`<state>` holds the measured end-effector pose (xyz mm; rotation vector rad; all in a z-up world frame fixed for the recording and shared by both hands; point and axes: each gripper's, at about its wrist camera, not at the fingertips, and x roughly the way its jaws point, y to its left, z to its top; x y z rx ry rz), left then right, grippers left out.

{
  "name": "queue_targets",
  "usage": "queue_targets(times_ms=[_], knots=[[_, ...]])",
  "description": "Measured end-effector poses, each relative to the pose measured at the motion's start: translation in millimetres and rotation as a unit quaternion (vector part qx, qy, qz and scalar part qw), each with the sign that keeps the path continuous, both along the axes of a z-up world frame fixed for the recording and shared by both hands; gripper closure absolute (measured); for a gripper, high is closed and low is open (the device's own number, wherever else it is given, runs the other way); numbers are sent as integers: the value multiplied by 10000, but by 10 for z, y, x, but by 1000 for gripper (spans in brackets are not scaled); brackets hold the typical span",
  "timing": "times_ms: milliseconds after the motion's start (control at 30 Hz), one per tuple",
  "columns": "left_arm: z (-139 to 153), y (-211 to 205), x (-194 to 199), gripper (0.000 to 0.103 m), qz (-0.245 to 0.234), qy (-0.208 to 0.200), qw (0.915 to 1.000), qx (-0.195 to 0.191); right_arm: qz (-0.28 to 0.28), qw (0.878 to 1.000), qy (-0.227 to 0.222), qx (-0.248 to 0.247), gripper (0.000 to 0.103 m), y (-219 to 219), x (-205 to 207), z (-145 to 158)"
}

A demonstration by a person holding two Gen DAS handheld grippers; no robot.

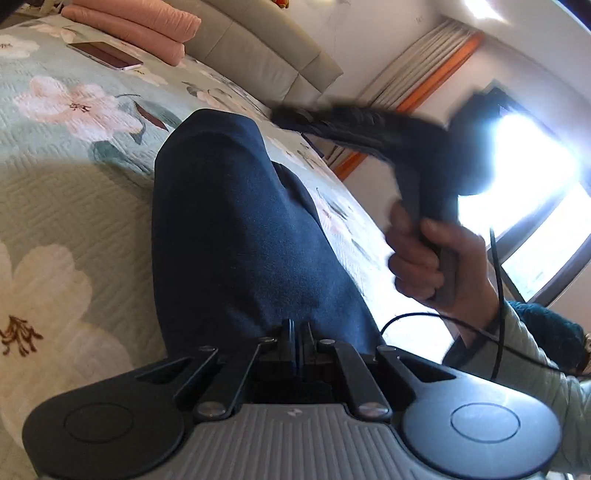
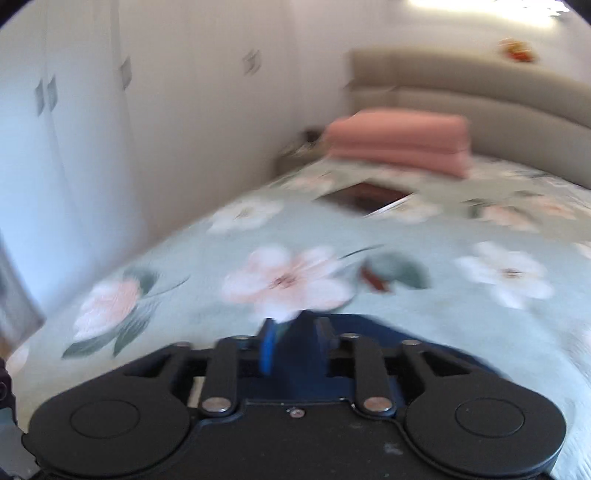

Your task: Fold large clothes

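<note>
A dark navy garment (image 1: 236,229) lies in a long strip across the floral bedspread (image 1: 55,177). My left gripper (image 1: 297,328) is shut on the near end of it. In the left wrist view the right gripper (image 1: 291,116) is held in a hand (image 1: 424,254) above the garment's far right side, blurred by motion. In the right wrist view the right gripper (image 2: 295,328) has navy cloth (image 2: 295,350) between its fingers, with more cloth (image 2: 388,336) spreading to the right on the bed (image 2: 332,236).
A folded pink blanket (image 1: 136,26) (image 2: 399,144) lies by the beige headboard (image 1: 258,48) (image 2: 480,88). A phone or tablet (image 1: 105,54) (image 2: 365,195) lies on the bed. White wardrobe doors (image 2: 74,129) stand on the left. A bright window (image 1: 535,206) is at right.
</note>
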<state>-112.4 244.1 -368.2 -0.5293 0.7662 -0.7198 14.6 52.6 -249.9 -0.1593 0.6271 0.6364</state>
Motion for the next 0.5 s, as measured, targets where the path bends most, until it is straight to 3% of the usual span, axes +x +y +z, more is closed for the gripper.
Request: queue_targets(times_ms=[33,67,100,167,300,400,500], knots=[[-6,6,0,99,-13,-17,10000,-18,-292,9979,-160,-547,72,162,110,-161],[-4,18,-6,99,-3,-54,10000,-34,-511,9946,-211,-877,45,243,239,-333],[-5,40,-5,99,62,-119,9999,-68,-630,9950,14,-780,38,232,402,-483],[17,88,-14,99,117,-110,9998,-132,-958,9928,715,-93,31,91,663,-639],[40,128,-44,99,59,-76,9999,-139,-1213,9905,643,93,32,-25,654,-563],[72,128,-137,98,-76,-88,9999,-97,-1389,9891,385,310,41,-160,300,-232],[90,152,-230,95,42,-129,9999,-44,-1479,9889,131,-31,53,-241,-275,1]])
